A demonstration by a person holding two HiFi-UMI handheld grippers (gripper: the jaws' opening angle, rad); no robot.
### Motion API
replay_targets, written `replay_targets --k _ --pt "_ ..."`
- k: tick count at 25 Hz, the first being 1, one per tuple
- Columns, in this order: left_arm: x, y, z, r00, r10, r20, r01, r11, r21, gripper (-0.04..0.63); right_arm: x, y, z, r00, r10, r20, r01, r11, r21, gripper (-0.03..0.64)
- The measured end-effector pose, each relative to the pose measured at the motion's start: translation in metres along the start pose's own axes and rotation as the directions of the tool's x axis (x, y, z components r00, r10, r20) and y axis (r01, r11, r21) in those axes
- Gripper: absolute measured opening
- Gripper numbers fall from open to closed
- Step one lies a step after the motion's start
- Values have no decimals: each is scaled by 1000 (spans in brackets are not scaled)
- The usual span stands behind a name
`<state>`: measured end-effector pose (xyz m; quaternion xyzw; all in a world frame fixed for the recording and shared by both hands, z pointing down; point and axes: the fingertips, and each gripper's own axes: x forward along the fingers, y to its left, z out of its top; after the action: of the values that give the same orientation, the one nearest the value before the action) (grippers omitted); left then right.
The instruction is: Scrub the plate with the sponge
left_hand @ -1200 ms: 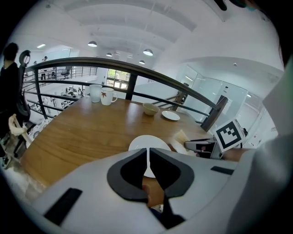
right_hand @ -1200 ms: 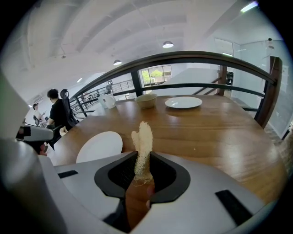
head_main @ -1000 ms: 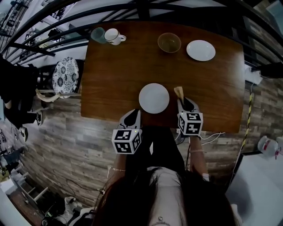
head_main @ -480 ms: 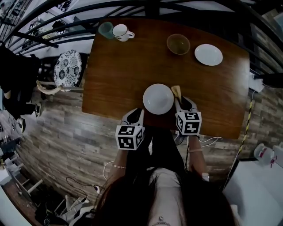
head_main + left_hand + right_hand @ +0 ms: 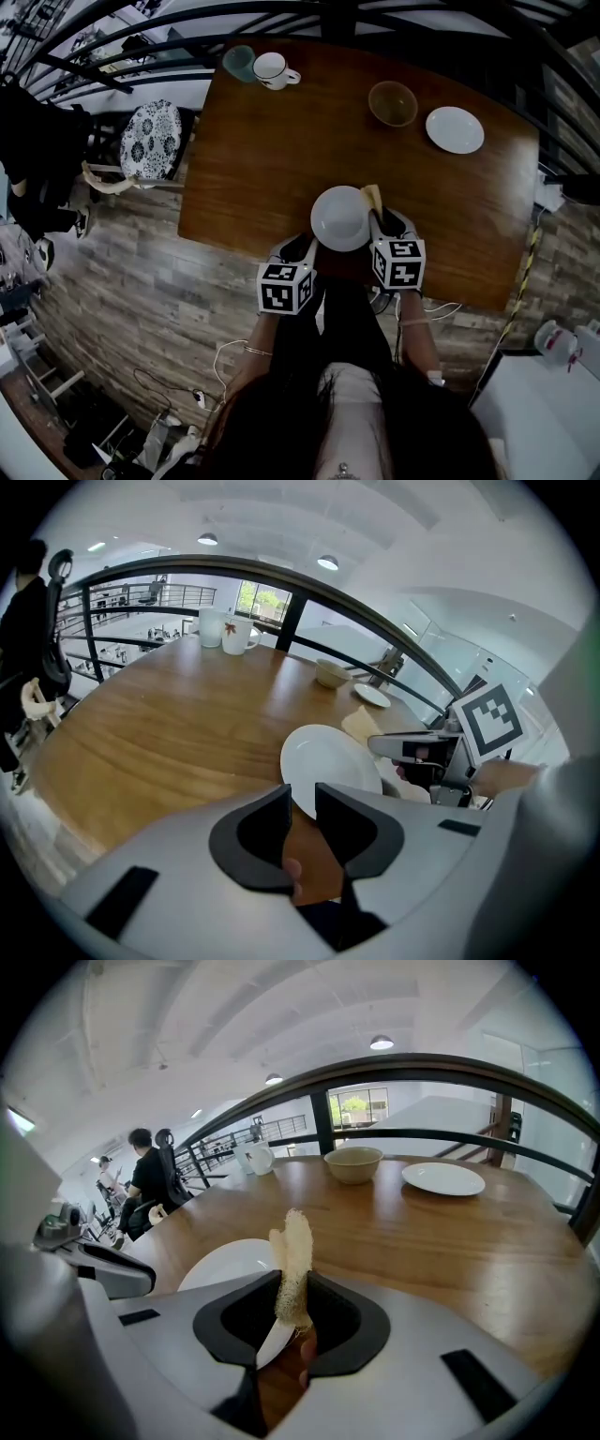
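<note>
Brown wooden table [image 5: 262,141] under a curved black railing [image 5: 281,14], with grey-brown plank floor [image 5: 122,281] along its near side and left end. Close to the table's near edge, a white plate [image 5: 341,217], flat on the wood.

At the plate's near-left rim, the left gripper [image 5: 302,803]: jaws partly apart, just been opening, the plate's near rim showing in the gap at the tips, pads not pressing on it.

At the plate's right rim, the right gripper [image 5: 291,1302]: jaws closed on a pale, fibrous sponge [image 5: 292,1260], held upright, its upper end poking well past the tips and reaching over the plate's right edge. Cannot tell whether sponge and plate touch.

Closest things to the plate: the 2 grippers, 1 at each side.

Along the far side, well apart from the plate: 1 tan bowl [image 5: 393,103], 1 smaller plate [image 5: 455,129] just to its right, and at the far-left corner 1 white mug [image 5: 273,67] beside 1 teal cup [image 5: 238,62].

Off the table's left end, a round seat [image 5: 150,141] with a blue-and-white pattern. Beyond the railing, a person [image 5: 141,1180] in dark clothes, seated.
</note>
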<state>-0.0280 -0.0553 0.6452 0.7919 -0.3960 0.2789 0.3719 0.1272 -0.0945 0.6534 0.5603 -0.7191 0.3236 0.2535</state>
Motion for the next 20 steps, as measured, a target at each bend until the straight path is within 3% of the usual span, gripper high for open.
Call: replay_targets --k 7,20 --pt "10 4 -9 999 -3 -41 0 998 -63 95 11 9 5 1000 27 -13 -28 999 -19 101" --pt "27 8 -19 992 -3 -126 -8 996 -91 124 23 26 6 996 80 -40 -81 996 -40 101"
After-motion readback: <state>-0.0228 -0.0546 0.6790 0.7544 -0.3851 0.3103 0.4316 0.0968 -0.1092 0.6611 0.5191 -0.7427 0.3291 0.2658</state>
